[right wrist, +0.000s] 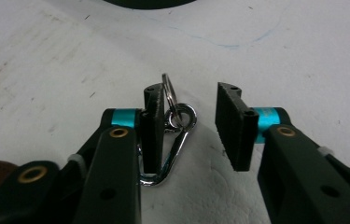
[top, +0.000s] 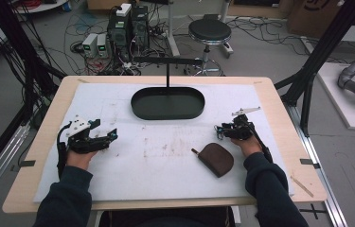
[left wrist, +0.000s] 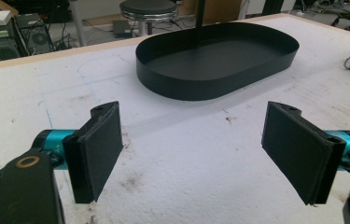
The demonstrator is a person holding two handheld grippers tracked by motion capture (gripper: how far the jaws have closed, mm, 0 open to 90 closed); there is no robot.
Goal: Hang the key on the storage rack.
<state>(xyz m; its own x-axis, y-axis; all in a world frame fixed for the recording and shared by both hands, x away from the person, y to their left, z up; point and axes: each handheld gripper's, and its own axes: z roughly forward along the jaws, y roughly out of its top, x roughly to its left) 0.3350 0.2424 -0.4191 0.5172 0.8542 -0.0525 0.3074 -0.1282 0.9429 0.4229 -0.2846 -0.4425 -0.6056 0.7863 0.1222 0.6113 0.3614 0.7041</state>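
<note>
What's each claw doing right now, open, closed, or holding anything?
Left claw: open wide, nothing between its jaws.
Right claw: open, not gripping; a metal clip with key ring lies between its jaws, against one pad.

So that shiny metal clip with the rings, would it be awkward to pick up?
Probably. The metal clip looks thin, polished and flat on the mat, so the right gripper might slip. Its loose rings would likely swing and jingle. It seems light and stiff.

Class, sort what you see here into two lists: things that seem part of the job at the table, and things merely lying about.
Likely part of the job:
metal clip with key ring, between the right gripper jaws
brown pouch
black tray
left gripper, open

Lying about:
stool
computer boxes
floor cables
</note>
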